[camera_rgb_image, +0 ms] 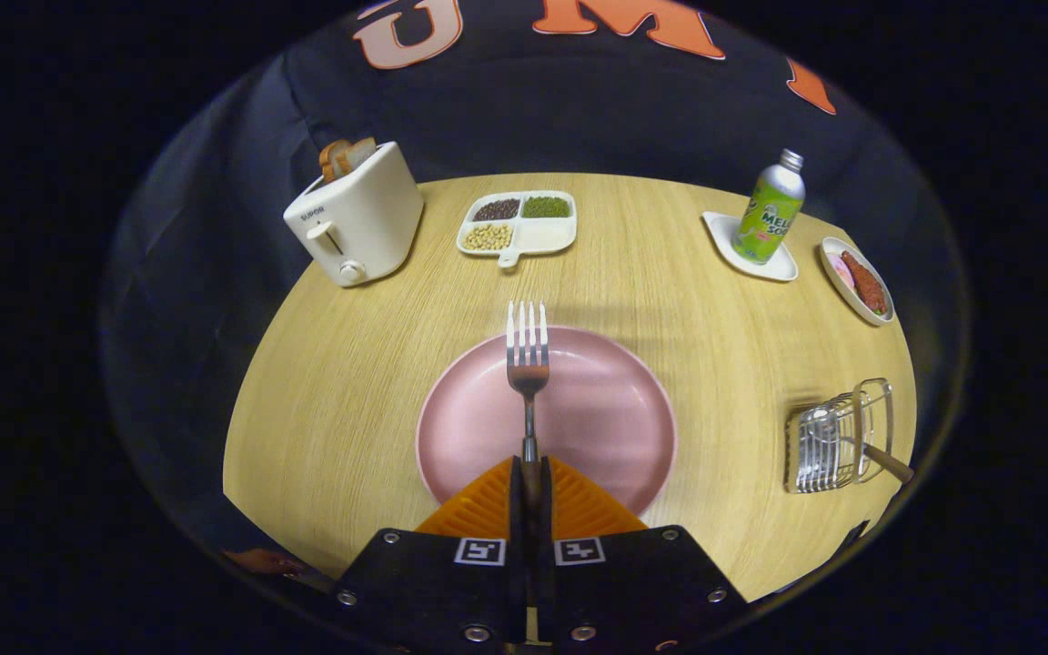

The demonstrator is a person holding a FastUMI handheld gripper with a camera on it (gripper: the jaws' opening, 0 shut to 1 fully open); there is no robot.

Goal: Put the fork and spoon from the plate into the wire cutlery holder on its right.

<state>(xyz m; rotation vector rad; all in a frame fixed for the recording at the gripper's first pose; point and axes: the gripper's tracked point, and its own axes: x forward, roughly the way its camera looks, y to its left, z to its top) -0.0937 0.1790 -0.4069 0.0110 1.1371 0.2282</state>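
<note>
The round pale wood-grain counter (351, 400) carried everything I could see. On it, just ahead of the gripper (530, 473), sat the wide matte pink plate (615, 418). Well off to its right stood the silver wire cutlery holder (838, 441), with a wooden-handled utensil (883, 460) already lying in it, handle poking out to the right; I judged this the spoon, though its bowl was hidden among the wires. Farther back were a cream toaster with bread in its slot (356, 223), a white divided tray of beans (517, 225), a green drink bottle on a white coaster (770, 211) and a small dish of food (857, 280).

The jaws were pressed together on the handle of the steel four-tined fork (529, 350), pinching it near its lower end. The fork ran straight forward from the jaws, tines out past the plate's far rim, apparently lifted above the plate.

Risks, as I judged them: the grip sat far down the handle, so the heavy tined end could droop or swivel during the swing to the right. The holder's openings looked narrow, and the tines could catch on a wire or knock the utensil already there. A hard bump could slide the light holder.

The fork looked clean and bright, with a slim neck.
</note>
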